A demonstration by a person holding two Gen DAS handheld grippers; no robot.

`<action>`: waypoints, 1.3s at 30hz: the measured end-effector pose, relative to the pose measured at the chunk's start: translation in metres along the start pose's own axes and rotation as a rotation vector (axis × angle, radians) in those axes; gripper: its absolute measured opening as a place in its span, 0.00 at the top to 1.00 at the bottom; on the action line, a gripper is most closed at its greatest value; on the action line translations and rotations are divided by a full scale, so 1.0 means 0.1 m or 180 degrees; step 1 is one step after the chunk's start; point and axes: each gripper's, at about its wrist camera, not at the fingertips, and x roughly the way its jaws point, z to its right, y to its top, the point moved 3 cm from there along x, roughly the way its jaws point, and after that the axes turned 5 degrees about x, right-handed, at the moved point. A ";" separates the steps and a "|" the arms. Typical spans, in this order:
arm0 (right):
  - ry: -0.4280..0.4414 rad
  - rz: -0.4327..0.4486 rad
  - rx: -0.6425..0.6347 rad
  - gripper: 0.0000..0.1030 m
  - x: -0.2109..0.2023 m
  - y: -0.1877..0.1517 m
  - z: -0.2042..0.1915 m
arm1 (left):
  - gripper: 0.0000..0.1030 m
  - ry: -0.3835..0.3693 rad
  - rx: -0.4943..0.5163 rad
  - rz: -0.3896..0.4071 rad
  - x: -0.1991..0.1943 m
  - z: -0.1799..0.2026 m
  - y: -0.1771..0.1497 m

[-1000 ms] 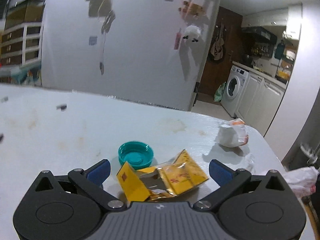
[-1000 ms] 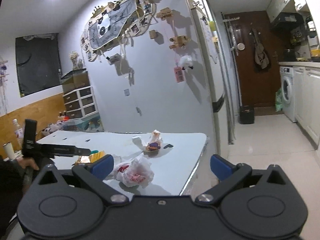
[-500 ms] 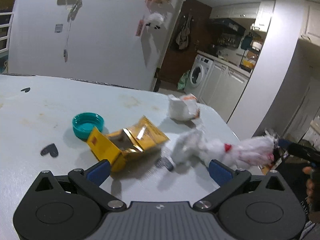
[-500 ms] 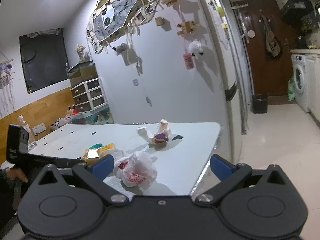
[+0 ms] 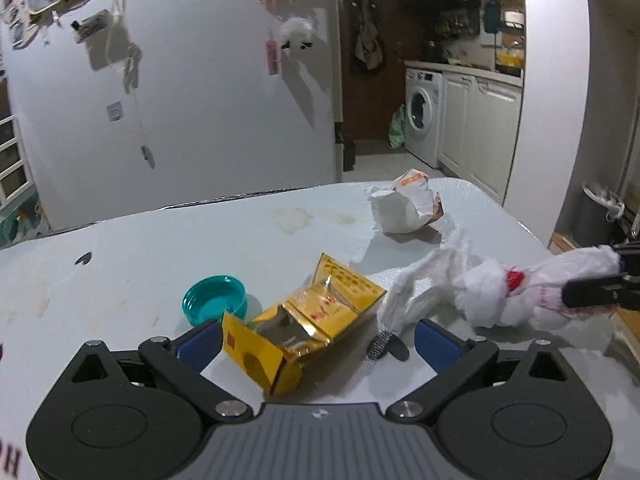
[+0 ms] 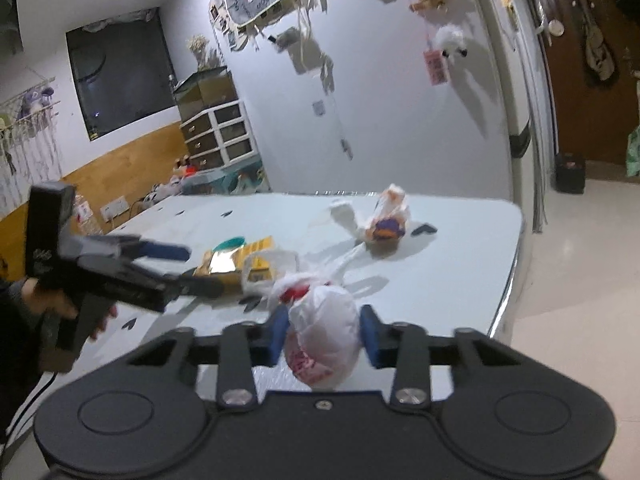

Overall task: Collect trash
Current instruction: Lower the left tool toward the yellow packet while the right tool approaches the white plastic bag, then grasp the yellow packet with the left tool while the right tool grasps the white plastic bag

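We hold our right gripper low over the near edge of the pale table, aimed slightly downward across it. Its jaws have just been closing and now sit narrow, the blue pads pressed against both sides of a crumpled white plastic bag with red print. The bag bulges between them, and its loose tail trails forward onto the tabletop. From the left wrist view the same bag stretches sideways toward the right edge, where the dark fingers of that gripper pinch its end.

Our left gripper tilts down at the table with its jaws spread wide, not pressing on anything. A torn yellow foil packet lies between them, its near corner just beside the left pad. A teal bottle cap rests open side up just behind the packet. Farther back, near the far edge, sits a wadded white paper wrapper with orange marking, well apart from the rest.

In the right wrist view a person's hand, in a dark sleeve, grips the handle of the left gripper, which reaches in from the left, level with the packet.
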 end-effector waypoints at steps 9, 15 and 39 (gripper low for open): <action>-0.0053 -0.0060 -0.0069 0.79 -0.22 -0.08 0.02 | 0.01 -0.0102 -0.0124 -0.0019 0.32 -0.16 0.22; -0.0102 0.0021 0.0003 0.79 -0.37 -0.10 0.10 | 0.02 -0.0148 -0.0016 -0.0350 0.50 -0.10 0.21; -0.0176 0.0104 0.0044 0.80 -0.59 -0.08 0.12 | 0.19 -0.0087 -0.0289 -0.0395 0.37 0.27 0.26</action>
